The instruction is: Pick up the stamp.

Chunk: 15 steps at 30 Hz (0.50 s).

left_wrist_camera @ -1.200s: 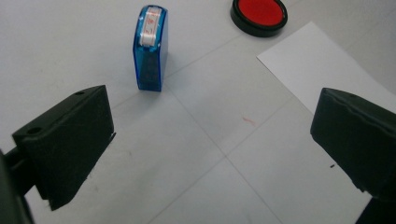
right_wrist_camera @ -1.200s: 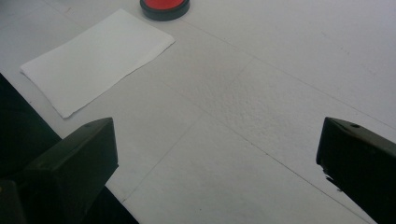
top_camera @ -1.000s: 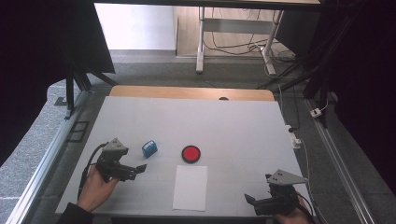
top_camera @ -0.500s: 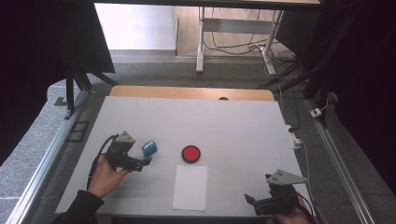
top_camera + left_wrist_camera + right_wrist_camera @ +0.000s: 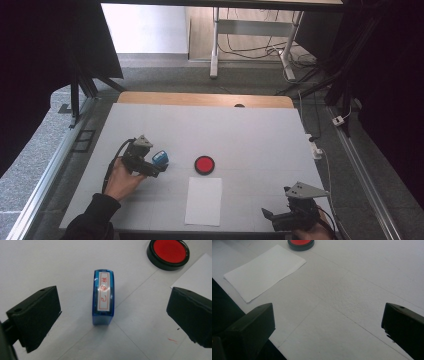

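We see our left gripper (image 5: 110, 315) with its jaws spread wide on either side of the small blue plastic stamp (image 5: 103, 297) lying on the white table (image 5: 250, 135), untouched, just left of the round red ink pad (image 5: 204, 164), while our right gripper (image 5: 329, 327) hovers wide open near the table's near right corner.

Look at the blue stamp (image 5: 103, 298) lying left of the red ink pad (image 5: 169, 251): its white label carries three red Chinese characters inside a red frame, too blurred for you to read surely.
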Each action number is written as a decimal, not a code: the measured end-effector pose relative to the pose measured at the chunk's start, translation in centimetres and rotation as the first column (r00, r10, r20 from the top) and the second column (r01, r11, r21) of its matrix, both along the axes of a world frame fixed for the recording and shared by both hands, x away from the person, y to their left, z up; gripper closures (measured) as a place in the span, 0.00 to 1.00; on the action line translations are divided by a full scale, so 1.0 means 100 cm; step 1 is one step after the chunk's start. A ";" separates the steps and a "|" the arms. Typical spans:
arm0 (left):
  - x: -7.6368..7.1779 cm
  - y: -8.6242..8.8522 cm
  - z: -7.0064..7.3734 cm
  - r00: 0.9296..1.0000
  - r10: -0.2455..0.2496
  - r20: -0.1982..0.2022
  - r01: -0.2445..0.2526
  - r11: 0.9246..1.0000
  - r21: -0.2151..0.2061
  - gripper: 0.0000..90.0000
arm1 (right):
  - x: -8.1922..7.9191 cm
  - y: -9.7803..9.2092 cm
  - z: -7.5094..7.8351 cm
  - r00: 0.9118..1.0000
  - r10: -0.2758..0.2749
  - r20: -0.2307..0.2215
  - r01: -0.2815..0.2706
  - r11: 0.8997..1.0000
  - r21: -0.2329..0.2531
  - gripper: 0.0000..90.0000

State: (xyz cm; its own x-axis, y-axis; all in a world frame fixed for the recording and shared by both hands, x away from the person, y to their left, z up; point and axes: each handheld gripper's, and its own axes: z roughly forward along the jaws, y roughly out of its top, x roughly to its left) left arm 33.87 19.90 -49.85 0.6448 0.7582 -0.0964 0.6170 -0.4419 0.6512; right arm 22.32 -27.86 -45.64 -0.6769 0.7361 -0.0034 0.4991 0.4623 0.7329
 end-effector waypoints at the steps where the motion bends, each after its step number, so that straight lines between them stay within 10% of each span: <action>1: 0.002 -0.001 -0.001 1.000 0.001 0.000 -0.001 1.000 -0.001 0.00 | 0.000 0.000 0.000 1.000 0.000 0.000 0.000 1.000 0.000 0.00; 11: 0.013 -0.001 -0.006 0.999 0.033 0.005 -0.033 0.998 0.045 0.07 | 0.000 0.000 0.000 1.000 0.002 0.000 -0.002 1.000 -0.003 0.00; 15: 0.015 0.002 -0.006 0.999 0.039 -0.008 -0.038 0.999 0.038 0.25 | 0.000 0.001 0.000 1.000 0.009 0.002 -0.009 1.000 -0.006 0.00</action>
